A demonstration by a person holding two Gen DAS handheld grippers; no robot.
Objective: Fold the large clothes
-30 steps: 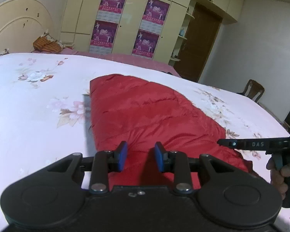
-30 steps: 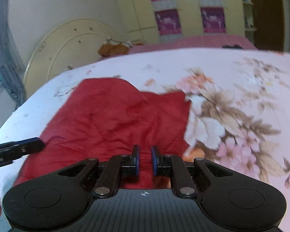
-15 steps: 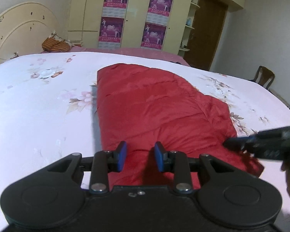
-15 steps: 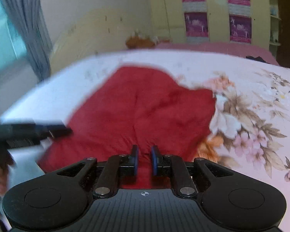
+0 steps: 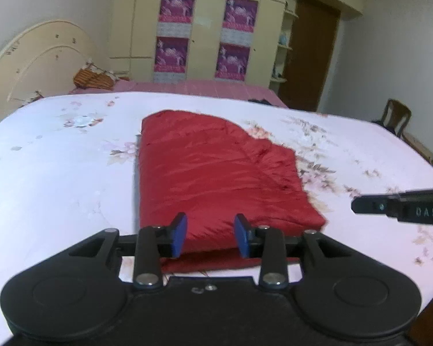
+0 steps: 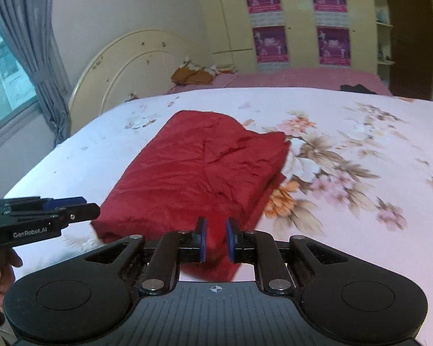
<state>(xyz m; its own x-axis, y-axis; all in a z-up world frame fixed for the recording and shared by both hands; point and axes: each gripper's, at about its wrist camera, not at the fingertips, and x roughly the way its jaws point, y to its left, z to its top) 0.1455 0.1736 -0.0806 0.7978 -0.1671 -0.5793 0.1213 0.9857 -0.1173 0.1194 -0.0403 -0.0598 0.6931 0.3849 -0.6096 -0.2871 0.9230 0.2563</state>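
Observation:
A red padded garment [image 5: 216, 173] lies folded flat on the flowered bed sheet [image 5: 57, 173]; it also shows in the right wrist view [image 6: 199, 173]. My left gripper [image 5: 210, 238] is open and empty, held just above the garment's near edge. My right gripper [image 6: 215, 240] is open with a narrow gap, empty, over the garment's near corner. Each gripper shows from the side in the other's view: the right gripper's fingers [image 5: 389, 206] and the left gripper's fingers [image 6: 63, 210].
A cream headboard [image 6: 130, 66] stands at the bed's left end. A pink bed [image 6: 303, 76] with an orange bundle [image 6: 192, 76] lies behind. Wardrobes with posters [image 5: 205, 34], a brown door [image 5: 309, 54], a chair [image 5: 394, 116] and a curtained window [image 6: 11, 66] surround.
Both grippers have pulled back and away from the garment, which now lies farther off. The right gripper's gap has widened slightly. The garment lies still.

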